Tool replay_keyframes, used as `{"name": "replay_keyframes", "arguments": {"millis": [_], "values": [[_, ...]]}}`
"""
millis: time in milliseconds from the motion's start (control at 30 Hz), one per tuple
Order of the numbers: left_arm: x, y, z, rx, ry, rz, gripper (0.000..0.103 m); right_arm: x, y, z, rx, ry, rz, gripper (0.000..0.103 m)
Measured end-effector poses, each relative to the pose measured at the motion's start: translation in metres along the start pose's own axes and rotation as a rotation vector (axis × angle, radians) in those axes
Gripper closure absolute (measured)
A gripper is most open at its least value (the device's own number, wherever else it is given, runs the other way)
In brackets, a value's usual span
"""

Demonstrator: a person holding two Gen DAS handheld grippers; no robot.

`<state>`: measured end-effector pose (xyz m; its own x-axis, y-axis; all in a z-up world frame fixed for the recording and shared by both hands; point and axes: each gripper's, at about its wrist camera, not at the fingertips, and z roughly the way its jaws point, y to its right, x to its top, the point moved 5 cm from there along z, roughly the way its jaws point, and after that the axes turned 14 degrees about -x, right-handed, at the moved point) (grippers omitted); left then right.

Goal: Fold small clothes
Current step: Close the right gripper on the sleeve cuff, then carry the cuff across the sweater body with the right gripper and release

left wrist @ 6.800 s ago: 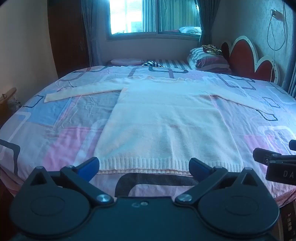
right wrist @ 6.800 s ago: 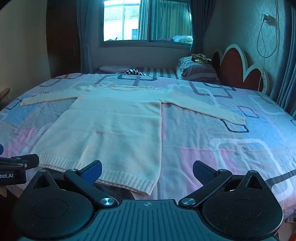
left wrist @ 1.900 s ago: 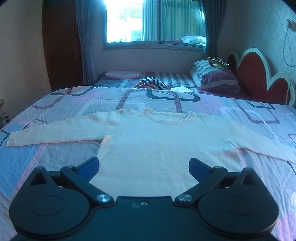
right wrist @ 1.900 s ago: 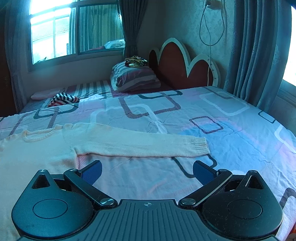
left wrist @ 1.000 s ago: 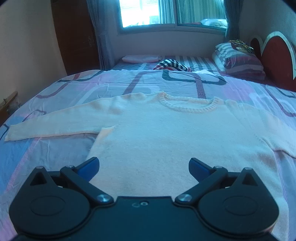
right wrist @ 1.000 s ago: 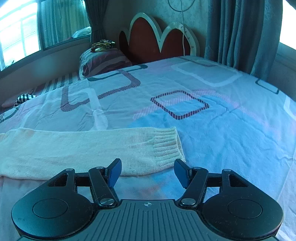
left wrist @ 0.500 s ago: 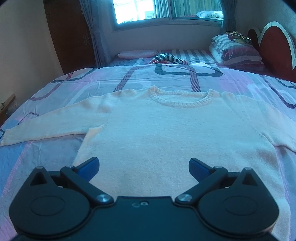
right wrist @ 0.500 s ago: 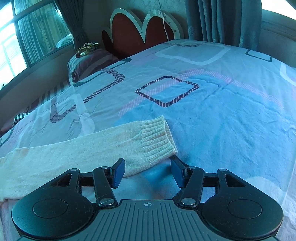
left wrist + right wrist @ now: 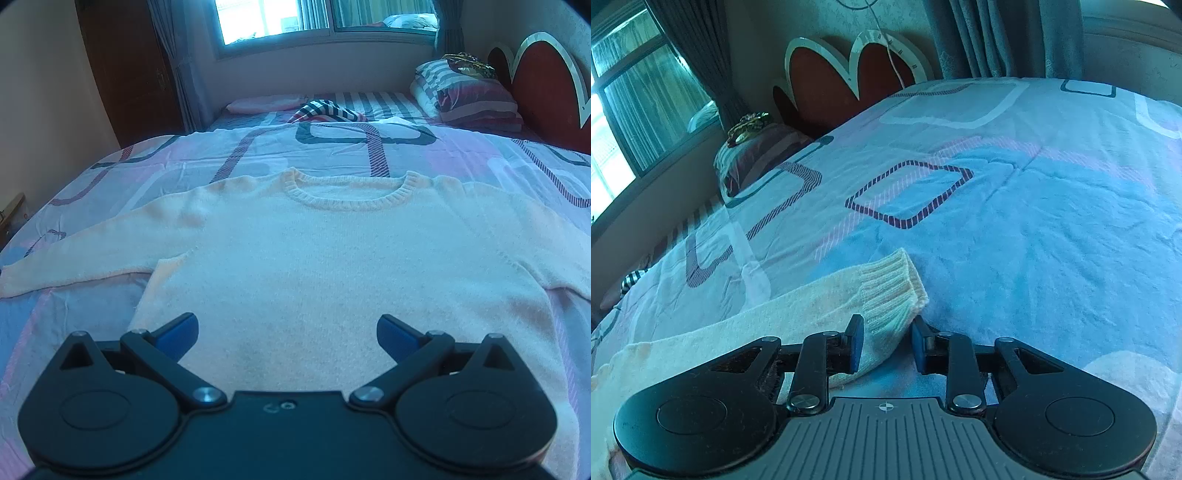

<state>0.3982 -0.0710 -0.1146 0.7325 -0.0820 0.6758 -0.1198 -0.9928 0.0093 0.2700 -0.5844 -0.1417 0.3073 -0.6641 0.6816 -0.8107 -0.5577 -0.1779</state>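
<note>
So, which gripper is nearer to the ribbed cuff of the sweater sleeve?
Right. The right gripper has just closed around the ribbed cuff. The left gripper is open over the sweater body; that cuff is outside its view.

Right tool [image 9: 884, 345] closing on sweater cuff [image 9: 890, 295], bedsheet [image 9: 1034, 221] below.

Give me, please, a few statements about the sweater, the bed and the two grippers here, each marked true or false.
1. The sweater lies flat on the bed, neckline away from the camera. True.
2. The left gripper is clamped on the collar. False: it is open above the sweater's body.
3. The right gripper has its fingers at the ribbed cuff. True.
4. The sleeve in the left wrist view is folded across the chest. False: it stretches out sideways.
</note>
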Motion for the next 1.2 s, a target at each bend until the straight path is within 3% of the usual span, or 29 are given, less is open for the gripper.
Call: {"name": "replay_keyframes", "arguments": {"millis": [100,167,233,300,567,1000,1200], "values": [[0.000,-0.002,0.002,0.002,-0.004,-0.007,0.001,0.000,0.000,0.005,-0.028,-0.015,-0.023,0.099],[0.000,-0.003,0.003,-0.001,-0.008,-0.008,0.001,0.004,-0.004,-0.003,-0.031,0.028,-0.056,0.099],[0.000,-0.004,0.004,-0.006,-0.018,-0.007,0.001,0.002,-0.010,0.007,-0.046,-0.021,-0.099,0.100],[-0.002,-0.006,0.008,-0.010,-0.046,-0.004,0.001,0.004,-0.011,0.006,-0.051,-0.009,-0.099,0.100],[0.000,-0.029,0.008,-0.005,-0.037,0.006,0.001,0.005,-0.057,-0.018,0.008,0.052,-0.163,0.100],[0.011,-0.091,0.012,-0.045,-0.002,0.032,0.001,-0.049,-0.204,-0.067,0.150,0.094,-0.337,0.100],[0.008,-0.119,0.021,-0.088,-0.054,0.038,0.001,-0.098,-0.280,-0.091,0.241,0.087,-0.446,0.100]]}}
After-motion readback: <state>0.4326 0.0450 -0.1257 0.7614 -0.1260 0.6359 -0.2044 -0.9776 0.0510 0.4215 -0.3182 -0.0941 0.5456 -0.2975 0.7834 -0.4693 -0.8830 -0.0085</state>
